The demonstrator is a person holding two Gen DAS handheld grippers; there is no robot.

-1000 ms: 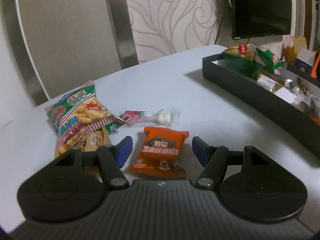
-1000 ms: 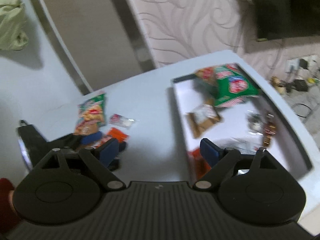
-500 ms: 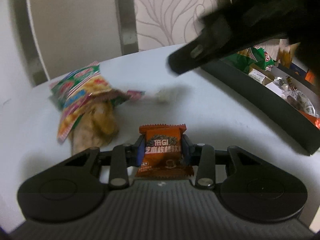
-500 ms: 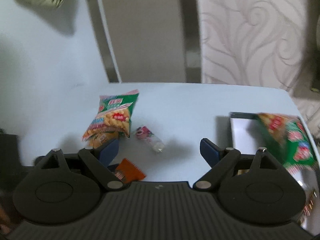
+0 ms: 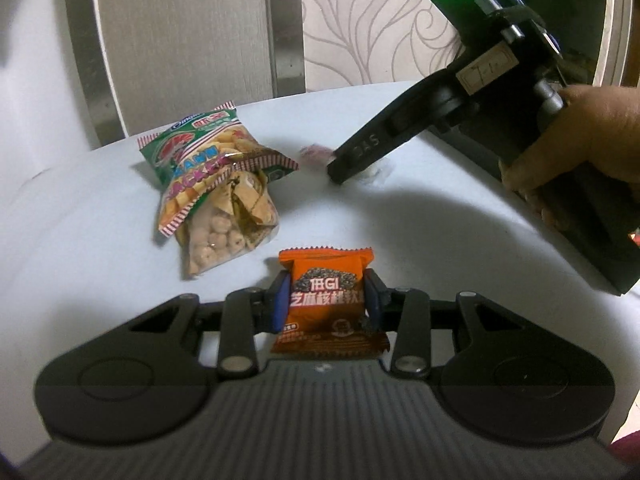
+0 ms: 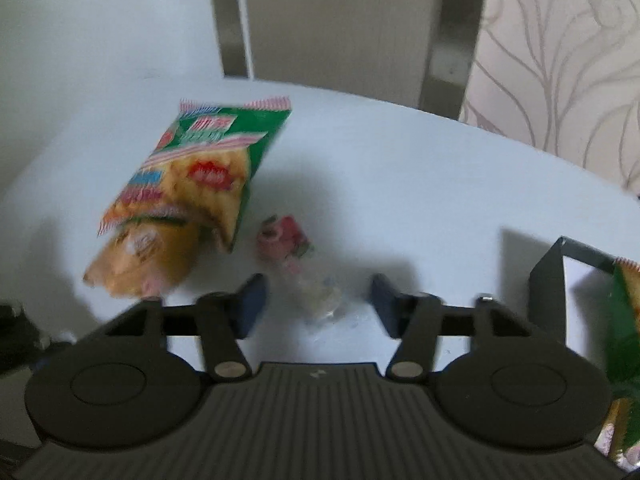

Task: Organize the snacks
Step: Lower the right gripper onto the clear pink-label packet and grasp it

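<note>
The left tongs point(image 5: 326, 306) are squeezing the small orange foil snack packet point(image 5: 326, 300), while the right tongs point(image 6: 318, 306), closing, are straddling the clear-wrapped pink candy point(image 6: 298, 264) at twelve o'clock, needing a gentle pinch next.

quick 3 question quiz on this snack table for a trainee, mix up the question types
1. True or false: the left gripper is shut on the orange snack packet.
2. Which item lies between the right gripper's fingers? A) prawn cracker bag B) clear-wrapped candy C) peanut bag
3. Fill in: the prawn cracker bag lies partly on top of the ___ bag.

Key: 1 true; 2 B; 3 peanut
</note>
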